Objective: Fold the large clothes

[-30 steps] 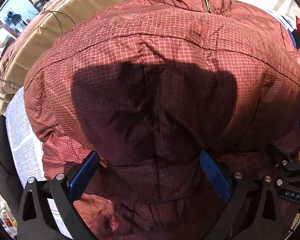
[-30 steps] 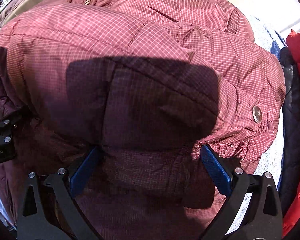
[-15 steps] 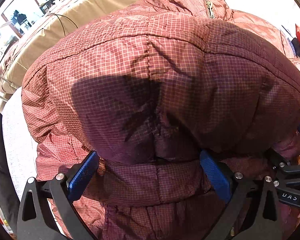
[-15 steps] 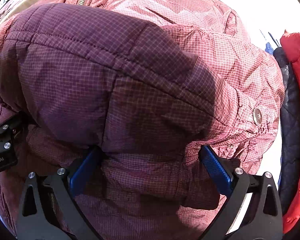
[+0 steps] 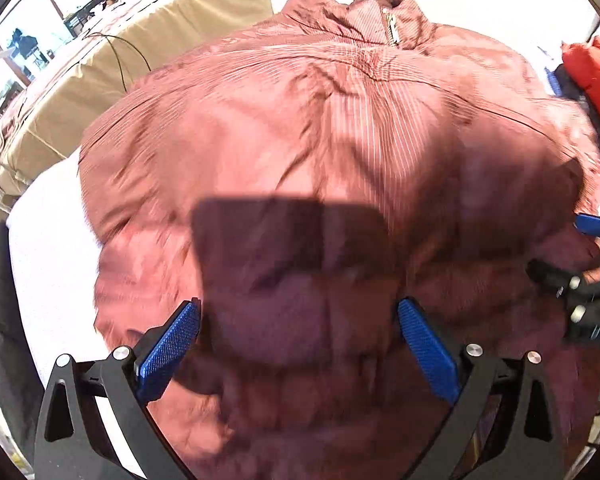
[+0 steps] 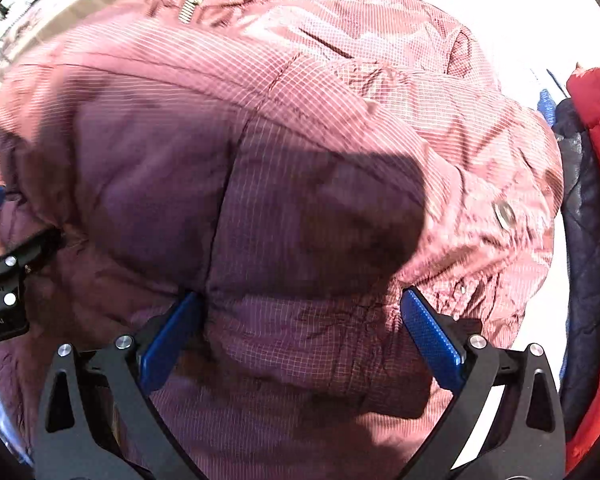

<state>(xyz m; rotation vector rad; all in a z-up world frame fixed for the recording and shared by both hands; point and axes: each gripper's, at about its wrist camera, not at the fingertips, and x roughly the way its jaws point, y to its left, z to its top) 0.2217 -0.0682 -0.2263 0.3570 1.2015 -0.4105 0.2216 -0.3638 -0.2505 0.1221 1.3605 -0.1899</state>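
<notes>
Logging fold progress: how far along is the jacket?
Done: maroon jacket is zipped, its lower part doubled up toward the collar. In hand: left gripper and right gripper sit open against the fold, side by side. Left: flattening the puffy bundle; any further folds.

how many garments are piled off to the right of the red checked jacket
2 show. A dark quilted one lies right beside the jacket, and a bright red one lies past it at the edge of the picture. More may be hidden beneath or out of frame.
</notes>
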